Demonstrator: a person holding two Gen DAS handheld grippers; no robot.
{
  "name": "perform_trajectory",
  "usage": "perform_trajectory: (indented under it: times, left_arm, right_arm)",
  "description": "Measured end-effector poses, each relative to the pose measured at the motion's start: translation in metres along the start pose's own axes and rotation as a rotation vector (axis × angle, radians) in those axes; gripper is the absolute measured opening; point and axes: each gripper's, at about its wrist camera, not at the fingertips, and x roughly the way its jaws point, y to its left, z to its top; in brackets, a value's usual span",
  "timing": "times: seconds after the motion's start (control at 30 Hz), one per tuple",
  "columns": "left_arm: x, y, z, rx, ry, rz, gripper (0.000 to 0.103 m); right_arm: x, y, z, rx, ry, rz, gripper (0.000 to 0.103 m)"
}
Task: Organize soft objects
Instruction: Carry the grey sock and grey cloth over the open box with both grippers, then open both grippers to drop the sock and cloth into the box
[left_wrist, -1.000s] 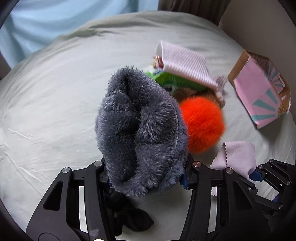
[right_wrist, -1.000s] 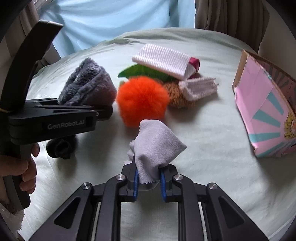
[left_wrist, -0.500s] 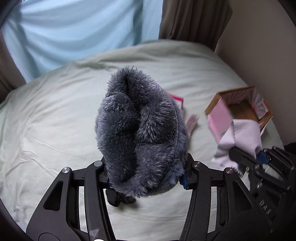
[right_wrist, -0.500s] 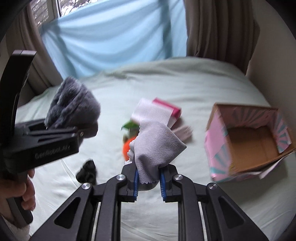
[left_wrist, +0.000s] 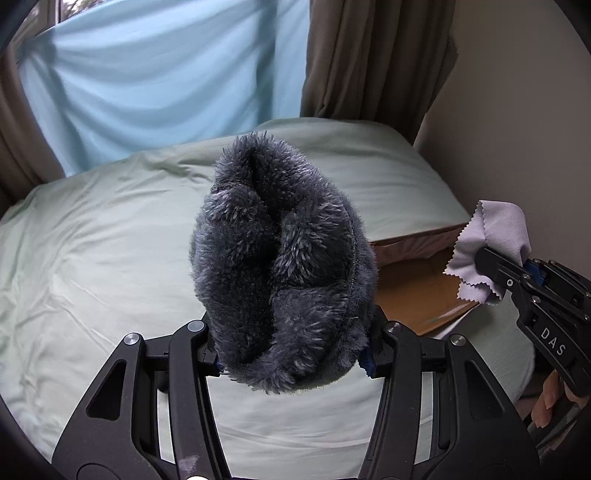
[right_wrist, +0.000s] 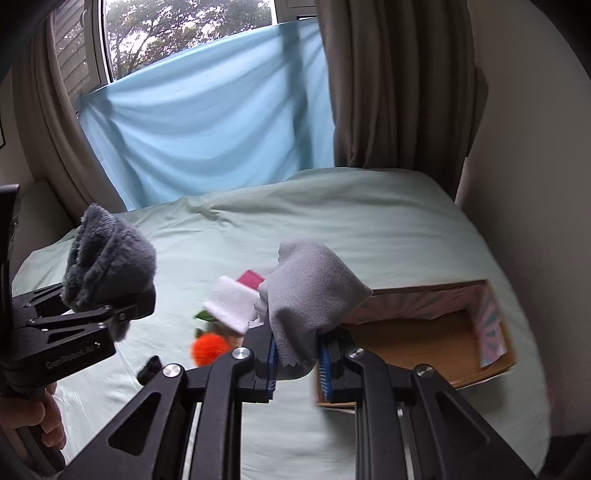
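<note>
My left gripper (left_wrist: 291, 354) is shut on a dark grey fuzzy plush piece (left_wrist: 280, 266), which bulges up between its fingers and hides most of the bed behind it. In the right wrist view the same gripper (right_wrist: 107, 314) and plush piece (right_wrist: 107, 266) hang at the left, high above the bed. My right gripper (right_wrist: 297, 354) is shut on a pale lilac cloth (right_wrist: 314, 295) with zigzag edges. It is held above the near left corner of an open pink cardboard box (right_wrist: 424, 332), which looks empty. From the left wrist, the cloth (left_wrist: 495, 232) is over the box (left_wrist: 417, 291).
A pile lies on the pale green bed (right_wrist: 332, 229) left of the box: an orange pompom (right_wrist: 208, 349), a white ribbed cloth (right_wrist: 232, 304), a pink item (right_wrist: 251, 278) and something green (right_wrist: 203, 315). A small black piece (right_wrist: 149, 367) lies nearer. A wall runs along the right.
Both grippers have risen well above the bed with their loads still held. The pile has dropped low and small in view, and the box now shows its open inside.
</note>
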Motion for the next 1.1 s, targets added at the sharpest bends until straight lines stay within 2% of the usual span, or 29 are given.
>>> perform_trajectory:
  times: [0.23, 0.43, 0.53, 0.6, 0.7, 0.83, 0.93, 1.1]
  left_arm:
    - [0.028, -0.092, 0.013, -0.065, 0.038, -0.021, 0.048]
    - [0.077, -0.144, 0.018, -0.07, 0.111, -0.032, 0.048]
    - [0.107, -0.161, 0.018, -0.064, 0.168, -0.039, 0.048]
    - [0.137, -0.171, 0.016, -0.065, 0.239, -0.046, 0.048]
    - [0.176, -0.171, 0.014, -0.079, 0.318, -0.046, 0.048]
    - [0.219, -0.18, 0.0, -0.074, 0.409, -0.018, 0.048]
    - [0.246, -0.187, -0.007, -0.073, 0.473, -0.012, 0.048]
    - [0.268, -0.193, -0.015, -0.047, 0.526, 0.006, 0.049]
  right_arm:
    - [-0.013, -0.093, 0.016, -0.011, 0.068, -0.002, 0.017]
    - [0.009, -0.164, 0.023, -0.024, 0.148, -0.009, 0.017]
    - [0.03, -0.189, 0.024, -0.011, 0.201, -0.01, 0.017]
    - [0.05, -0.206, 0.025, -0.001, 0.249, -0.012, 0.017]
    - [0.082, -0.222, 0.023, 0.024, 0.338, 0.002, 0.017]
    - [0.125, -0.244, 0.013, 0.062, 0.441, 0.031, 0.017]
    - [0.157, -0.251, 0.002, 0.079, 0.515, 0.048, 0.017]
    - [0.188, -0.25, -0.013, 0.084, 0.576, 0.1, 0.017]
